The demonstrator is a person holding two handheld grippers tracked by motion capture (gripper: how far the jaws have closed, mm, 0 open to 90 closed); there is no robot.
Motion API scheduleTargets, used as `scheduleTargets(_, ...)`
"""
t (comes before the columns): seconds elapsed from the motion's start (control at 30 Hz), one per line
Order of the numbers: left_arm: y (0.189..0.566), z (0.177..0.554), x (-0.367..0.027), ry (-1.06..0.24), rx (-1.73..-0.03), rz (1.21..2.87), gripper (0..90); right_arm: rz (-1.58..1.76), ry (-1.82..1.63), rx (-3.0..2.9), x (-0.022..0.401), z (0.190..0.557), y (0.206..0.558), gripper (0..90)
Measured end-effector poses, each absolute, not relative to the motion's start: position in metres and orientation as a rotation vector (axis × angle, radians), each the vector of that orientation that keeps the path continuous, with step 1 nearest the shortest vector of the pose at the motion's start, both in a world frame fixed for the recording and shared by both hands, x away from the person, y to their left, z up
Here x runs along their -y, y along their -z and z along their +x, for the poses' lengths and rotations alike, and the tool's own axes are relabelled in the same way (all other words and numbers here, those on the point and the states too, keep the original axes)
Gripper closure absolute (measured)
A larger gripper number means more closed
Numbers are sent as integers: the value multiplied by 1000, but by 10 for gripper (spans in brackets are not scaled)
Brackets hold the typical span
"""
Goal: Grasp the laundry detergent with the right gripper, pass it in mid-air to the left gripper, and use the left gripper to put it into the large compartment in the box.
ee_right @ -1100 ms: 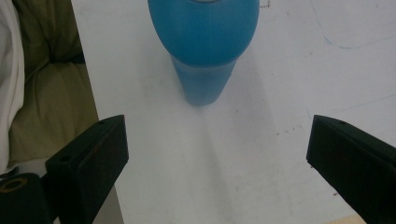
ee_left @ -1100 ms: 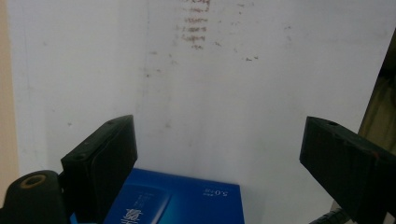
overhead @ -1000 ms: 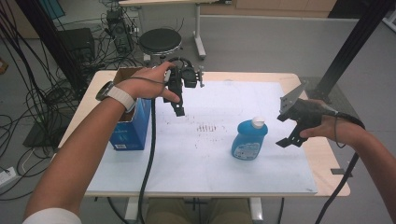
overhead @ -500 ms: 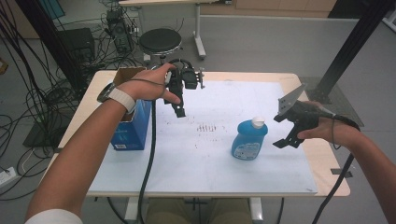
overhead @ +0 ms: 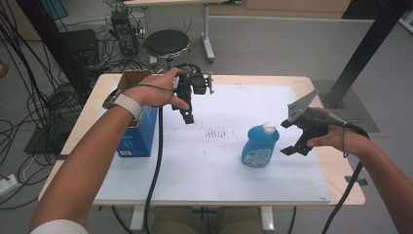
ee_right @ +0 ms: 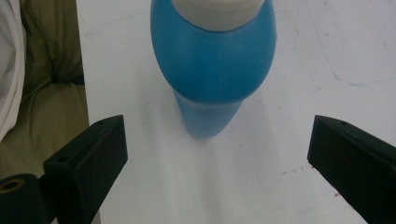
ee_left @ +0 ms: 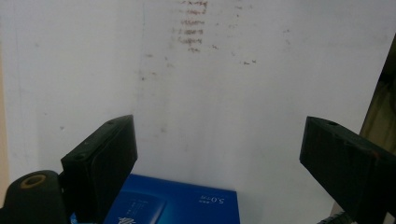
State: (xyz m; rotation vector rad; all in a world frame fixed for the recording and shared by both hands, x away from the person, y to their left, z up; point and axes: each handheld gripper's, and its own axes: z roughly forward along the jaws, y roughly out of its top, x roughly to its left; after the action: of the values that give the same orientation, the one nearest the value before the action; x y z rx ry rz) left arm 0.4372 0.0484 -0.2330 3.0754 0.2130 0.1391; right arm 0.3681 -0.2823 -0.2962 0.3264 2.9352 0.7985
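Both jaws spread: right hand-held gripper (overhead: pixel 293 138) at frame right beside bottle (overhead: pixel 259 146), left hand-held gripper (overhead: pixel 186 108) upper centre, near box (overhead: pixel 138 136) on bench (overhead: pixel 87 117).

My left gripper (overhead: pixel 187 113): raised, jaws spread wide, pointing down. My right gripper (overhead: pixel 290 138): lower, jaws wide apart.

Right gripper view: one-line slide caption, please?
Open right gripper facing the upright blue plastic bottle with white cap on white table.
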Motion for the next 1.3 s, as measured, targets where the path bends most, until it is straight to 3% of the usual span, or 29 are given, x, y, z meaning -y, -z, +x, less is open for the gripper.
scheduleTargets(1.3,244,437,-50,-123,-238,3064,115,298,-988,-2900,280,371,325,47)
